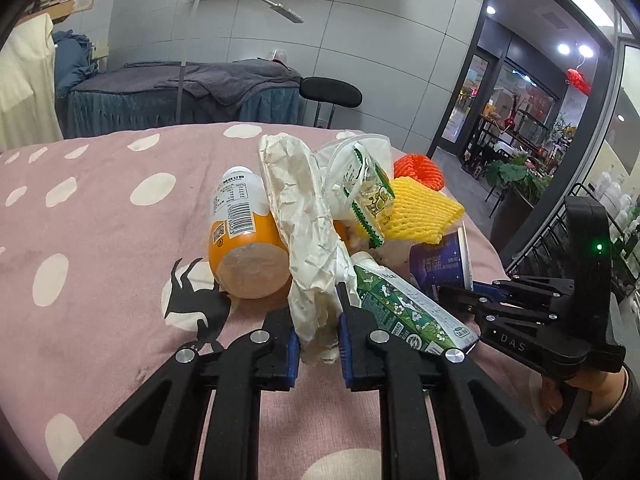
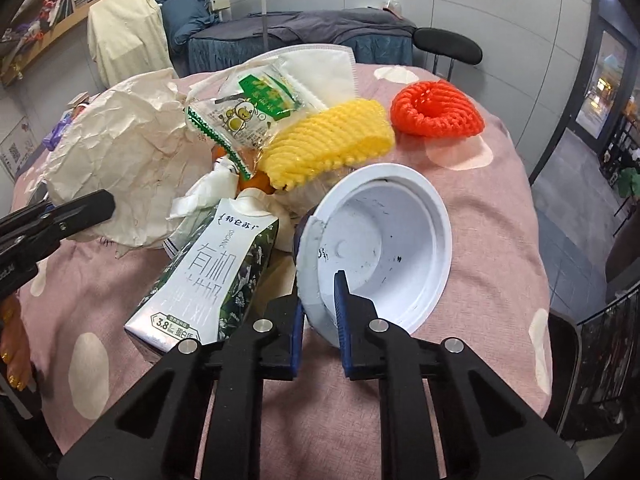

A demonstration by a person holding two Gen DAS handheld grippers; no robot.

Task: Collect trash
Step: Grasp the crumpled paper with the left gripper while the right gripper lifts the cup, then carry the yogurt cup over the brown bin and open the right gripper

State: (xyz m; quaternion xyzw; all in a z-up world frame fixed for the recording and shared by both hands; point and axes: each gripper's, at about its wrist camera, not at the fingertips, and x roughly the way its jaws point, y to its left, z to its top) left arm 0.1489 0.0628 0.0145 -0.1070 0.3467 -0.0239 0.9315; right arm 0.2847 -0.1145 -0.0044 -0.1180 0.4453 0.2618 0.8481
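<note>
My left gripper (image 1: 318,320) is shut on the lower end of a crumpled white paper bag (image 1: 296,216), which leans over an orange bottle (image 1: 244,248) lying on its side. My right gripper (image 2: 320,292) is shut on the wall of a tipped white plastic cup (image 2: 380,232), one pad inside and one outside. A green and white milk carton (image 2: 208,272) lies between the two grippers. Behind them are piled a snack wrapper (image 2: 248,112), a white face mask (image 2: 320,68) and a yellow foam net (image 2: 332,140). A red foam net (image 2: 436,110) sits apart at the back right.
Everything rests on a round table with a pink polka-dot cloth (image 1: 100,220). A black chair (image 1: 332,92) and a covered bed (image 1: 180,88) stand behind it. A wire rack (image 1: 592,208) is at the right edge. A person's hand (image 1: 592,396) holds the right gripper.
</note>
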